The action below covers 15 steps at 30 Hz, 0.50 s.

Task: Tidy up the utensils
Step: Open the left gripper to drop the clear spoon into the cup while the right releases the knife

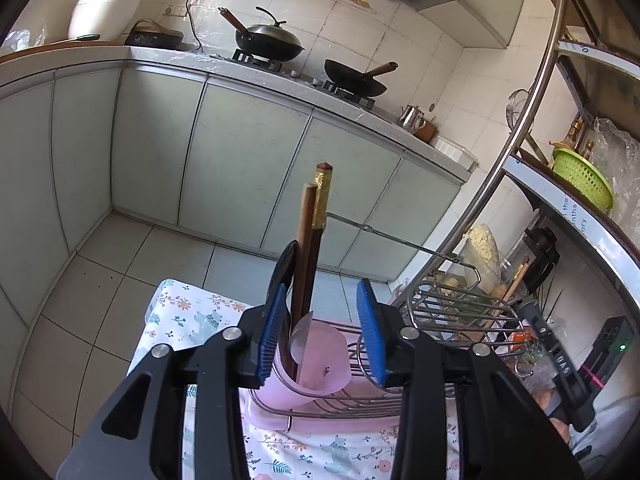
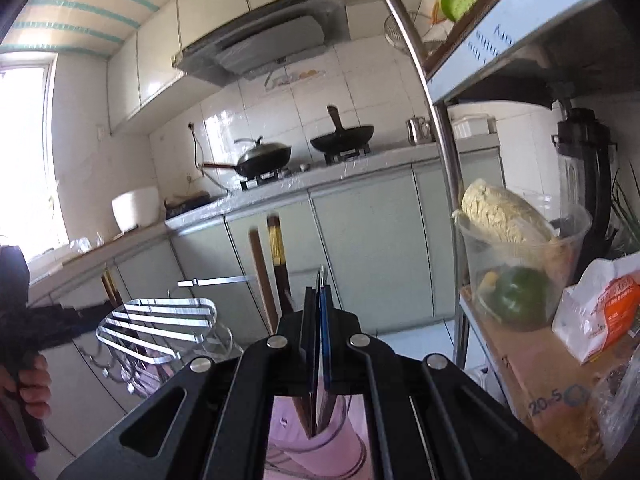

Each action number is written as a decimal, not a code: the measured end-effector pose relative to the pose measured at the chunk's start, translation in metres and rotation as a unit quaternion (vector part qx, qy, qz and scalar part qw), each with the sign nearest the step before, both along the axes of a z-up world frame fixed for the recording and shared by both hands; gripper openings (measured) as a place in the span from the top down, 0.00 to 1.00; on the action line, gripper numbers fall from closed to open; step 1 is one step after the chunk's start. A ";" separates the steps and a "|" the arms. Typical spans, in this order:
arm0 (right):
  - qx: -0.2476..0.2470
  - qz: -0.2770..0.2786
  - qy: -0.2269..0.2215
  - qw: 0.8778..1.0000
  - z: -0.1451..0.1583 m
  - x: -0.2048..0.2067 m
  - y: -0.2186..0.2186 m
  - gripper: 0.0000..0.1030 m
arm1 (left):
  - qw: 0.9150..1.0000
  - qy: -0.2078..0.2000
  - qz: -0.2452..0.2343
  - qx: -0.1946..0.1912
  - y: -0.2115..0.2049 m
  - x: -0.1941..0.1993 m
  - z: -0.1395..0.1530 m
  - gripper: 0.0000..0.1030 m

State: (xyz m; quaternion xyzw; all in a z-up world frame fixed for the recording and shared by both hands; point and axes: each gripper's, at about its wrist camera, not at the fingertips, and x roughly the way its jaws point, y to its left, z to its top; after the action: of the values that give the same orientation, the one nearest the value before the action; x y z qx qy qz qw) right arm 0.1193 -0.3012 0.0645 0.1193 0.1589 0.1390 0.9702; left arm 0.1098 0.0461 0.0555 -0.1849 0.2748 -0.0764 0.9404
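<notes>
A pink cup (image 1: 320, 360) stands at the corner of a wire dish rack (image 1: 452, 312). It holds two brown chopsticks (image 1: 310, 248), one with a gold band, and a spoon (image 1: 302, 340). My left gripper (image 1: 322, 332) is open around the cup's top; the chopsticks lean close to its left finger (image 1: 272, 332), and the right pad stands well apart. In the right wrist view my right gripper (image 2: 320, 284) is shut with nothing seen between its pads, just above the pink cup (image 2: 316, 440). The chopsticks (image 2: 264, 276) rise to its left.
The rack sits on a pink tray (image 1: 320, 420) over a floral cloth (image 1: 192, 312). A metal shelf post (image 2: 448, 184) stands close on the right, with a clear tub (image 2: 520, 248) of food and a cardboard box (image 2: 548, 368). A hand (image 2: 32, 380) holds the other gripper's handle at left.
</notes>
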 end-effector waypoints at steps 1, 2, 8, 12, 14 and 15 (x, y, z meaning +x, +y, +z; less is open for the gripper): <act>-0.002 0.002 0.004 1.000 -0.003 0.001 0.001 0.98 | 1.000 0.001 -0.001 0.000 0.000 0.000 0.000 0.62; -0.005 0.004 0.010 1.000 -0.005 0.002 0.003 0.97 | 1.000 0.003 -0.001 0.000 0.000 0.000 0.001 0.61; -0.013 0.011 0.023 1.000 -0.002 0.007 0.004 0.88 | 1.000 -0.002 0.002 -0.003 0.000 -0.003 0.004 0.61; -0.005 0.012 0.018 1.000 0.006 0.002 0.003 0.74 | 1.000 -0.007 0.003 0.000 0.000 -0.007 0.008 0.60; -0.005 0.012 0.010 1.000 0.011 -0.002 0.003 0.74 | 1.000 -0.012 0.004 0.004 0.000 -0.009 0.011 0.60; -0.003 0.013 0.005 1.000 0.015 -0.005 0.003 0.74 | 1.000 -0.016 0.005 0.007 -0.001 -0.011 0.013 0.60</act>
State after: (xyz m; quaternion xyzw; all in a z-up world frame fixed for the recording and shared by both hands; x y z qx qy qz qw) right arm 0.1143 -0.2982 0.0795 0.1153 0.1657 0.1507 0.9678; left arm 0.0988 0.0447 0.0687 -0.1784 0.2590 -0.0729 0.9465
